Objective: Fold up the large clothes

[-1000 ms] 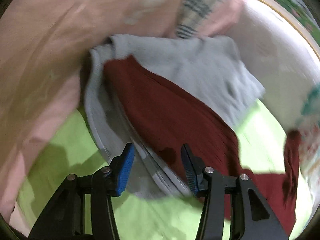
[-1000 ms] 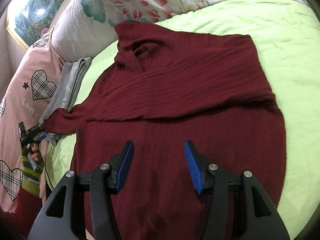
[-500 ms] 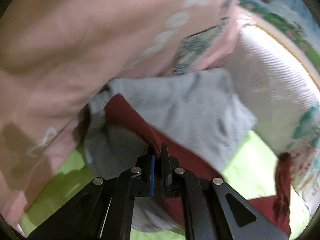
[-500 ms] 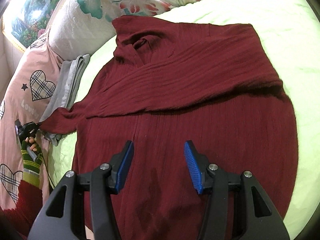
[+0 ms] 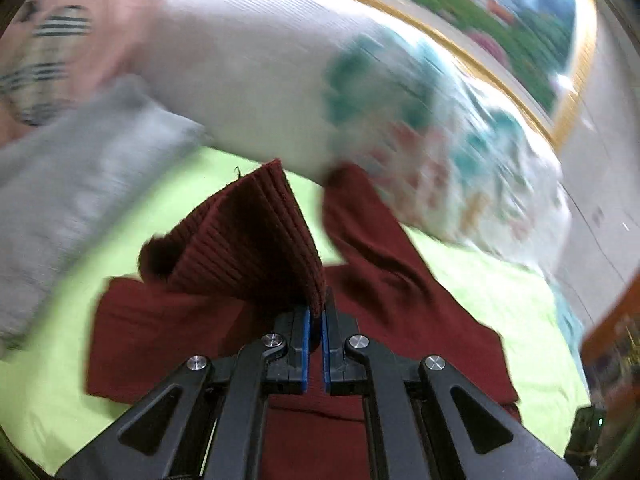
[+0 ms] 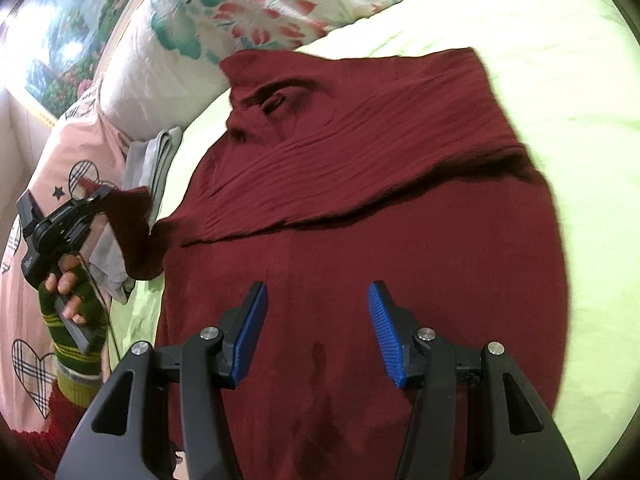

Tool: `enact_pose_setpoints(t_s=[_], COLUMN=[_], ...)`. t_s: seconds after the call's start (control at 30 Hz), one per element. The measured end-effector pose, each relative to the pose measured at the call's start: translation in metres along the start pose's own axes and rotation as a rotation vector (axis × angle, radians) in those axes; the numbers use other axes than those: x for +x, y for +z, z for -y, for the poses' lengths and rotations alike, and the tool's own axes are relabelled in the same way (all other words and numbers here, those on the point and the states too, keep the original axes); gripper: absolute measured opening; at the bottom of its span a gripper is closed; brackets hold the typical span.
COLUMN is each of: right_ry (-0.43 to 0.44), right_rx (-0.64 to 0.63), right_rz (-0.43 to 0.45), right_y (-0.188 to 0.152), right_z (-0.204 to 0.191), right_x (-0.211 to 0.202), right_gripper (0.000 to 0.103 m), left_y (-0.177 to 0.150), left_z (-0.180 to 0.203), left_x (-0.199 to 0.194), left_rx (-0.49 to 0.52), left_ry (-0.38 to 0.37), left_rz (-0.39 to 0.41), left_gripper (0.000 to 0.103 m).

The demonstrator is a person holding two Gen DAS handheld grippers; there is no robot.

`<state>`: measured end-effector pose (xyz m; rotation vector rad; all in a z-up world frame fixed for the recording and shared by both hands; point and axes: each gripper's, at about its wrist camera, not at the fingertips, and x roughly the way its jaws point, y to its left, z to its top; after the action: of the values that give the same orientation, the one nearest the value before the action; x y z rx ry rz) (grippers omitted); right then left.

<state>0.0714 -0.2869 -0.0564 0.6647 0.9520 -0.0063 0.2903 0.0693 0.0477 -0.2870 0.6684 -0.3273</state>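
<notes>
A dark red ribbed sweater [image 6: 360,208] lies spread on the lime green bed sheet [image 6: 560,60], one sleeve folded across its chest. My left gripper [image 5: 316,316] is shut on the cuff of the other sleeve [image 5: 256,248] and holds it lifted off the bed. It also shows at the left of the right wrist view [image 6: 94,196], with the sleeve [image 6: 136,232] hanging from it. My right gripper [image 6: 316,320] is open and empty, hovering above the sweater's lower body.
A folded grey garment [image 6: 154,160] lies beside the sweater at the bed's left edge. A pink quilt with plaid hearts [image 6: 24,320] is further left. A floral pillow [image 6: 248,12] and a framed picture [image 6: 60,52] are behind.
My left gripper closed on the sleeve cuff, lifted it off the grey garment and swung toward the sweater body. My right gripper stayed open and hardly moved.
</notes>
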Motion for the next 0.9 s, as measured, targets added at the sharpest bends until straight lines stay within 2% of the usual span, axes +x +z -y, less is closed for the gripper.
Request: enact_pose_setpoints(t_s=[0.1, 0.3, 0.43, 0.57, 0.6, 0.63, 0.7, 0.83, 0.9], right_ry=[-0.008, -0.021, -0.028, -0.031, -0.032, -0.031, -0.033, -0.035, -0.032], right_rx=[0.034, 0.083, 0.11, 0.111, 0.108, 0.101, 0.082, 0.039, 0.039], right_rz=[0.018, 0.066, 0.09, 0.098, 0.097, 0.096, 0.096, 0.081, 0.066], right_y=[0.0, 0.002, 0.007, 0.014, 0.015, 0.018, 0.024, 0.041, 0.05], right_z=[0.014, 0.034, 0.044, 0.042, 0.041, 0.038, 0.032, 0.02, 0.018], right_x=[-0.011, -0.029, -0.035, -0.035, -0.034, -0.032, -0.026, -0.007, 0.005], right_gripper=[0.053, 0.053, 0.053, 0.053, 0.054, 0.054, 0.06, 0.062, 0.062], left_y=[-0.022, -0.07, -0.103, -0.126, -0.132, -0.135, -0.14, -0.141, -0.143], left_z=[0.048, 0.138, 0.177, 0.183, 0.18, 0.176, 0.162, 0.126, 0.094], left_x=[0.033, 0.097, 0.144, 0.169, 0.17, 0.168, 0.155, 0.116, 0.091], left_rx=[0.043, 0.147, 0.218, 0.256, 0.246, 0.235, 0.211, 0.151, 0.11], left_ry=[-0.072, -0.164, -0.168, -0.127, -0.123, -0.127, -0.117, -0.077, -0.014], left_rz=[-0.062, -0.176, -0.266, -0.369, -0.392, -0.409, -0.417, -0.382, -0.348], left_gripper=[0.003, 0.003, 0.003, 0.009, 0.018, 0.031, 0.047, 0.049, 0.049])
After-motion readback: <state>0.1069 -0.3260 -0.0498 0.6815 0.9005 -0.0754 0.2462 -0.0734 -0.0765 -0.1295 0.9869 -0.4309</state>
